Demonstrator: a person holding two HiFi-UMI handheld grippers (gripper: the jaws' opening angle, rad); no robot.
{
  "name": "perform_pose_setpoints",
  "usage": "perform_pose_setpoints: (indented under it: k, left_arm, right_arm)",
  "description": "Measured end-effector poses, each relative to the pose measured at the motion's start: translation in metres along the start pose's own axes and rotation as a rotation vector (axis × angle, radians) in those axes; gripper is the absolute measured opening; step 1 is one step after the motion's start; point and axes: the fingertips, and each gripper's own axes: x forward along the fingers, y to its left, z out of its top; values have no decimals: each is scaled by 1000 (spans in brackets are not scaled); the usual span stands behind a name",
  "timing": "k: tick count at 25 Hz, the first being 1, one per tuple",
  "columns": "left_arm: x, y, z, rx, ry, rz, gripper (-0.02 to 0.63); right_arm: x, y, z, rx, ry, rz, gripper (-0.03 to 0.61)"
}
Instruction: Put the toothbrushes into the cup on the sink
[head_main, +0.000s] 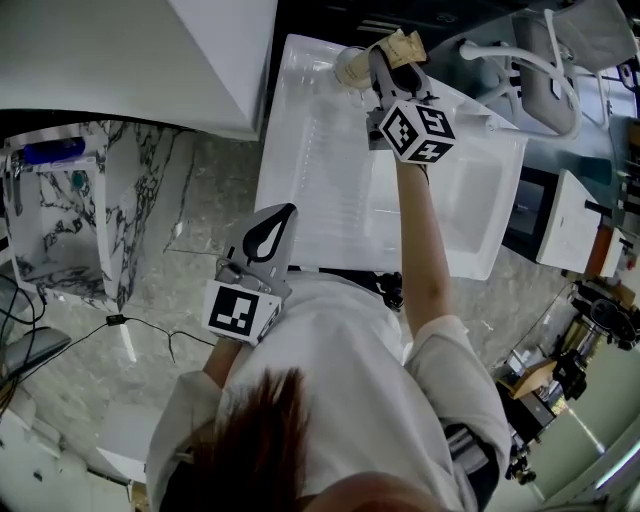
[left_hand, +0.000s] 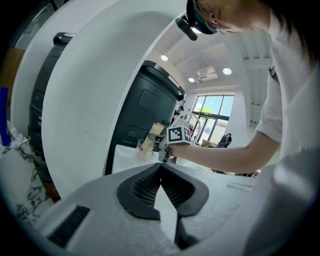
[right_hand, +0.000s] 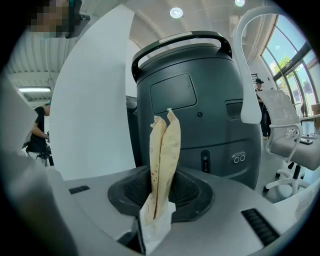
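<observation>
Two toothbrushes in beige paper wrappers (right_hand: 164, 155) stand upright between the jaws of my right gripper (right_hand: 161, 189), which is shut on them. In the head view this gripper (head_main: 392, 58) is at the far end of the white sink (head_main: 330, 170), with the wrapped toothbrushes (head_main: 405, 45) just right of a clear cup (head_main: 351, 67). The left gripper view shows the same cup (left_hand: 144, 149) beside the right gripper's marker cube (left_hand: 179, 134). My left gripper (head_main: 268, 238) hangs at the sink's near edge, and its pads (left_hand: 160, 166) are shut with nothing between them.
A tall dark grey machine (right_hand: 195, 100) stands behind the sink. A white curved tube (right_hand: 246, 65) rises at the right. Grey marble counter (head_main: 190, 250) lies left of the sink, with a white office chair (head_main: 548, 70) at the far right. A black cable (head_main: 150, 330) trails below.
</observation>
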Motion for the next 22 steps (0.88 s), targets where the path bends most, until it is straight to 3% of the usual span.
perform_pose_setpoints:
  k: [7,10,12,22]
  left_arm:
    - [1,-1,-1,-1,1,1,15]
    - [0,-1,-2,0,3,0,15]
    - [1,-2,-1,1,3,0,15]
    - [4,-9,-1,9,5,-13,15]
  right_arm:
    - [1,5,0,-1,-1,29,91]
    - [1,4,-4,1,20,19,193]
    - [0,4,-8,5,34,15,223]
    - [-8,5,-10,11,36,17,230]
